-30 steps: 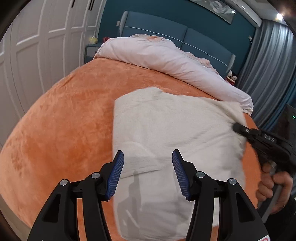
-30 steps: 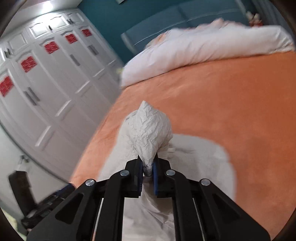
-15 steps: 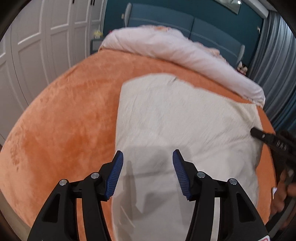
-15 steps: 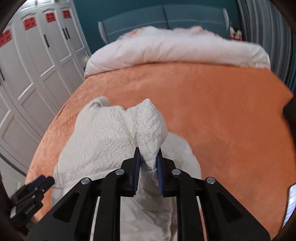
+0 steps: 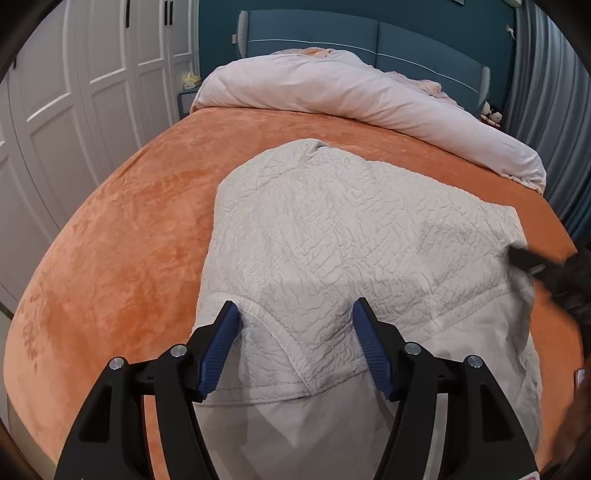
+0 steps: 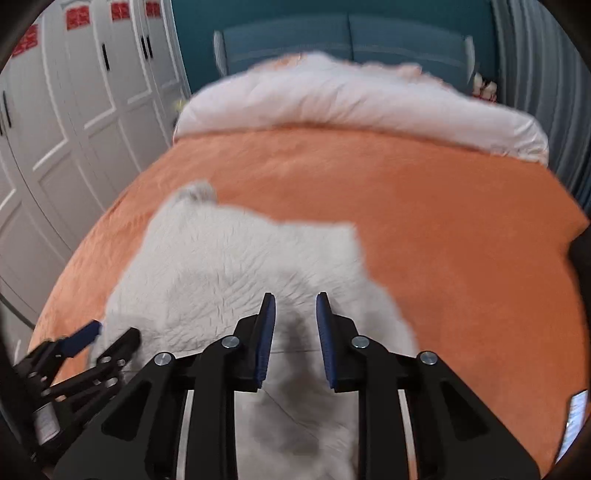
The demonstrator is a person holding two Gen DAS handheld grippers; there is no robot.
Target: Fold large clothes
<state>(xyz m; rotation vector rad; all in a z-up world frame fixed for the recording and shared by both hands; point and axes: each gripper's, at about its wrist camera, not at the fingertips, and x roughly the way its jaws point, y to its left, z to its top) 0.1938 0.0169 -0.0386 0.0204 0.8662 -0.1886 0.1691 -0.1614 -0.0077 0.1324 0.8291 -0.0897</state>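
Note:
A large off-white crinkled garment (image 5: pixel 351 236) lies on the orange bedspread (image 5: pixel 122 240), its upper layer folded over a smoother layer at the near edge. My left gripper (image 5: pixel 295 314) is open just above the garment's near hem, holding nothing. My right gripper (image 6: pixel 293 306) is open and empty over the garment (image 6: pixel 221 269) in the blurred right wrist view. The right gripper also shows at the garment's right edge in the left wrist view (image 5: pixel 524 258). The left gripper shows at the lower left of the right wrist view (image 6: pixel 92 339).
A rolled white duvet (image 5: pixel 351 92) lies across the head of the bed before a teal headboard (image 5: pixel 314 33). White wardrobe doors (image 5: pixel 74 92) stand to the left. Grey curtains (image 5: pixel 546 92) hang on the right.
My right gripper has let go of the bunched garment corner and opened. The garment now lies spread with its folded layer down. My left gripper has moved closer to the hem.

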